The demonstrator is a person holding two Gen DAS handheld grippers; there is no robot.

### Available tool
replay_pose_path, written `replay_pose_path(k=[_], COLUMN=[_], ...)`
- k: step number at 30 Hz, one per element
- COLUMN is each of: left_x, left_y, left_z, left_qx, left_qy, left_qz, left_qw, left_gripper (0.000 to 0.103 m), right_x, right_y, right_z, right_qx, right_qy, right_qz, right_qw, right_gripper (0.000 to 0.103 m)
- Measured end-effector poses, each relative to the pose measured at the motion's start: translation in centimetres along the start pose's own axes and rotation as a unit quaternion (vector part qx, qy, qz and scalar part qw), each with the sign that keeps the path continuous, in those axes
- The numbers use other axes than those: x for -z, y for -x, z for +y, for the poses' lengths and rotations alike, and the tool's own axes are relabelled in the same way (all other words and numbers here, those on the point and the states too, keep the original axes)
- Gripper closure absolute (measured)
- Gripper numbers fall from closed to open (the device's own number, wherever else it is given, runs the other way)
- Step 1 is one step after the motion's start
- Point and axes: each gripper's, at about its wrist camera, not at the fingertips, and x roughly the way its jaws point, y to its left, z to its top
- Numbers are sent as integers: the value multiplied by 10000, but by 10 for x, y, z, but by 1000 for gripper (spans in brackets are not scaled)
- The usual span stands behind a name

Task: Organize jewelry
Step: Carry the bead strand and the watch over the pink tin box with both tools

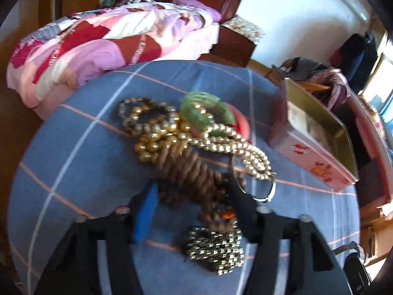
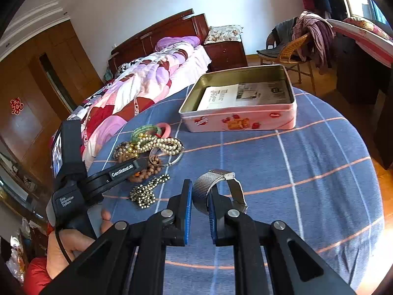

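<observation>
A jewelry pile lies on the blue checked tablecloth point(image 2: 307, 172): gold bead strands point(image 1: 221, 142), a green bangle point(image 1: 208, 103), a pink bangle point(image 1: 243, 123), brown wooden beads point(image 1: 189, 169), a thin silver bangle point(image 1: 265, 194) and a gold chain point(image 1: 216, 250). My left gripper point(image 1: 194, 191) is down at the pile, its fingers apart with the brown beads between them; the picture is blurred. My right gripper point(image 2: 201, 186) hangs above the cloth, shut on the grey mesh band of a watch point(image 2: 203, 189). An open pink tin point(image 2: 238, 120) with a printed sheet inside stands beyond.
A bed with a pink quilt point(image 2: 137, 88) runs along the table's far left side. A wicker chair with clothes point(image 2: 294, 46) and a dark nightstand point(image 2: 226, 54) stand behind the tin. A hand point(image 2: 73, 241) holds the left gripper's handle.
</observation>
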Motion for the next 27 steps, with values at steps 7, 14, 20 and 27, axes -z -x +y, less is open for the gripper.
replay_pose_path(k=[7,14,20,27], left_x=[10,13,21,33], left_y=[19,99,141,162], left_z=[17,14,13,-4], left_qx=[388,610,908,1112], left_qy=[-262,-695,-832,-1375], left_qz=[-183,-1096,-1451,-1667], left_qw=[9987,9897,9817,9700], left_gripper=[82,82,82,82], right_x=[-2,-4,-4,-2], right_y=[12,42,79,98], right_z=[-4,3,19,31], right_qx=[12,-212,-561,-553], right_qy=[-98,-29,193,311], right_qz=[-171,-518,-957,-1119], right_qw=[9998,9984,9936,9917], right_gripper=[91,91,91,92])
